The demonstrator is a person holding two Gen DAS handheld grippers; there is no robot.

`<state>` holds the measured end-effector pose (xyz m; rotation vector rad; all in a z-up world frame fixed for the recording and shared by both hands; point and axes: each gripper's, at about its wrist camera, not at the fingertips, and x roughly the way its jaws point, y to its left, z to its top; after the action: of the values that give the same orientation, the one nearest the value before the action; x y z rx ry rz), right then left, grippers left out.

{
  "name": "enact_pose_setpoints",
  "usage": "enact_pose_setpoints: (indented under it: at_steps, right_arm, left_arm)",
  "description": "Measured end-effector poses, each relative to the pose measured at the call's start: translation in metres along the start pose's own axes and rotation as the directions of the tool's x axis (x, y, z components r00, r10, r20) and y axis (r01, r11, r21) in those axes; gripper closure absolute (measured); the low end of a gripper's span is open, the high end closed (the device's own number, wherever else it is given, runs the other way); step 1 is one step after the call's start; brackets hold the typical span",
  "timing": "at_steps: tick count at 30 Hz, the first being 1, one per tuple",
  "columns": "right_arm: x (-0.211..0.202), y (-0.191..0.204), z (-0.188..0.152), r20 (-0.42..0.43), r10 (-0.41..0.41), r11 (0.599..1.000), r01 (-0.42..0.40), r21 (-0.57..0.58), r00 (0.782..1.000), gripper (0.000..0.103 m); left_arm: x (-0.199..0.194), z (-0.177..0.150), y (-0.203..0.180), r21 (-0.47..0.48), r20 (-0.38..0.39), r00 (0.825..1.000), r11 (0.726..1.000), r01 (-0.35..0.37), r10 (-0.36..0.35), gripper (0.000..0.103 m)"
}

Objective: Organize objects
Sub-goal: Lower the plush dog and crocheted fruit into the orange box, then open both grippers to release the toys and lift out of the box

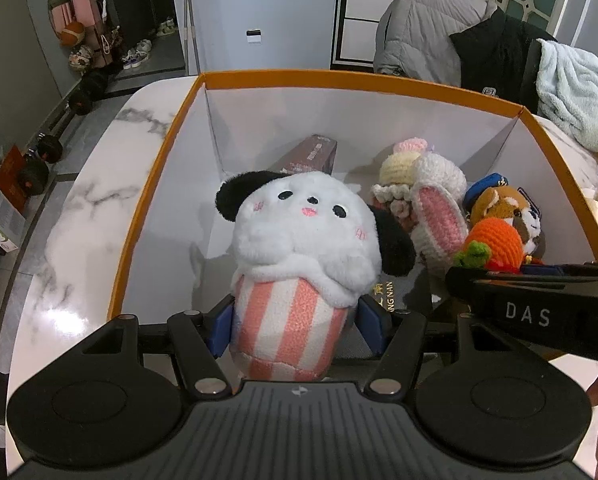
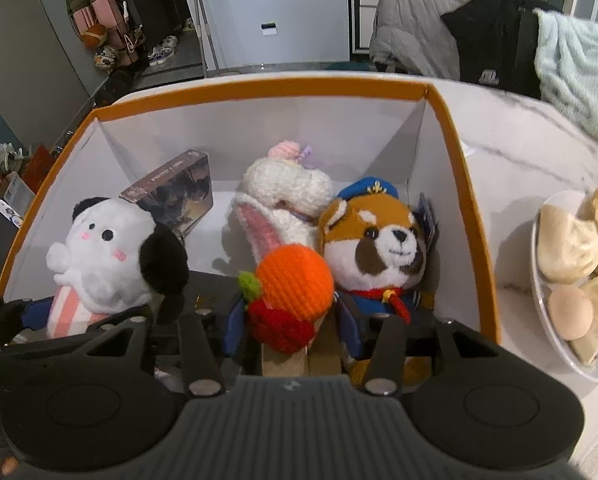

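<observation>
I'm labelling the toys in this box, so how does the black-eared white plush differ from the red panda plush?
The white plush is white with black ears and a pink-striped body; the red panda plush is orange-brown with a blue cap and red scarf. The white plush sits at the box's left side, clamped by the left gripper; the red panda plush sits at the right, ungripped. Both are upright, soft and inside the box.

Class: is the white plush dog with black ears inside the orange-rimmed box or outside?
Inside: white plush dog stands within the box's white walls.
</observation>
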<state>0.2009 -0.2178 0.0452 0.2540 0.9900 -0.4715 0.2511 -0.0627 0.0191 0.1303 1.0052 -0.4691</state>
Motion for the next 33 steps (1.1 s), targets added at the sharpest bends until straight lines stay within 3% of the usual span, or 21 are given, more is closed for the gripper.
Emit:
enact_pose_setpoints:
  at_steps: [16, 33]
  right_arm:
    - [0.002, 0.0, -0.005, 0.005, -0.001, 1.0, 0.001, -0.003, 1.0, 0.052]
    - [-0.02, -0.003, -0.007, 0.052, 0.003, 1.0, -0.003, -0.015, 0.999, 0.038]
  left_arm:
    - [0.007, -0.001, 0.0, 0.022, -0.018, 1.0, 1.0, 0.016, -0.016, 0.028]
    - [-0.011, -0.001, 0.003, 0.006, 0.037, 0.998, 0.999, 0.042, -0.043, 0.028]
